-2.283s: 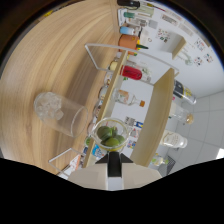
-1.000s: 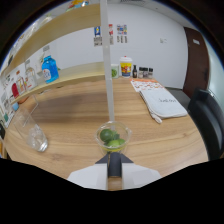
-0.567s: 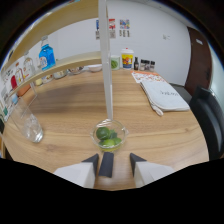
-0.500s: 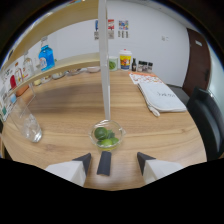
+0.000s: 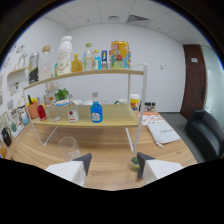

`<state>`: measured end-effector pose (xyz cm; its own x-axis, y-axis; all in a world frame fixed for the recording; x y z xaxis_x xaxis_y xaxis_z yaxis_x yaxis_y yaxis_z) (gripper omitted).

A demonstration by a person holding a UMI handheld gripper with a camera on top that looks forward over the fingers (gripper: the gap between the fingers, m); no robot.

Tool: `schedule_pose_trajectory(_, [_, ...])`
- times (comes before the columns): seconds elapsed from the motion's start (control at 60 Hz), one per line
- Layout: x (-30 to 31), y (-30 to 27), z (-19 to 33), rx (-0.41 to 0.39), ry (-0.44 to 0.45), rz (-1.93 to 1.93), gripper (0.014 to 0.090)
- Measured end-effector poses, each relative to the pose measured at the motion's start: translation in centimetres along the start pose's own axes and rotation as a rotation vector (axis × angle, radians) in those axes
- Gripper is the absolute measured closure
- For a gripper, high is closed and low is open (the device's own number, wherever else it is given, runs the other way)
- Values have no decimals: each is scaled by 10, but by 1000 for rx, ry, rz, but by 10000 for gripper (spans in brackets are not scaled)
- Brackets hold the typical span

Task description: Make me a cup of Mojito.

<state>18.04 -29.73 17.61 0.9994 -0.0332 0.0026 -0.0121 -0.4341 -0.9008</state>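
The gripper (image 5: 112, 165) was held with its fingers spread wide apart, nothing gripped between them. The small glass of lime pieces (image 5: 135, 162) was seen on the wooden table (image 5: 107, 150), just beside the right fingertip and partly hidden by it. An empty clear glass (image 5: 68, 148) was located near the left finger. Beyond them, a two-tier shelf rack (image 5: 102, 75) was loaded with bottles, a blue bottle (image 5: 96, 111) among them. Papers (image 5: 162, 132) lay far right.

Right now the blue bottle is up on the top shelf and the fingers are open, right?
Not quite. In the gripper view the blue bottle stands on the lower shelf, not the top one. The fingers are open, as you said.
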Motion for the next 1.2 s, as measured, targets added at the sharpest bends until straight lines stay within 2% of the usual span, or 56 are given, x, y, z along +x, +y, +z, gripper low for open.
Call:
schedule_pose_trajectory(0.167, [-69, -2, -20, 42, -44, 31, 192])
schedule_pose_trajectory(0.433, [-137, 33, -22, -31, -88, 37, 184])
schedule_pose_trajectory(0.617, [-149, -14, -4, 13, -88, 42, 184])
schedule_pose_trajectory(0.767, [-150, -63, 32, 37, -86, 55, 189])
schedule_pose_trajectory(0.85, [-143, -84, 58, 37, -57, 51, 189])
schedule_pose_trajectory(1.0, [-144, -101, 102, 23, -61, 50, 221])
schedule_pose_trajectory(1.2, [-147, -93, 147, -39, -69, 35, 372])
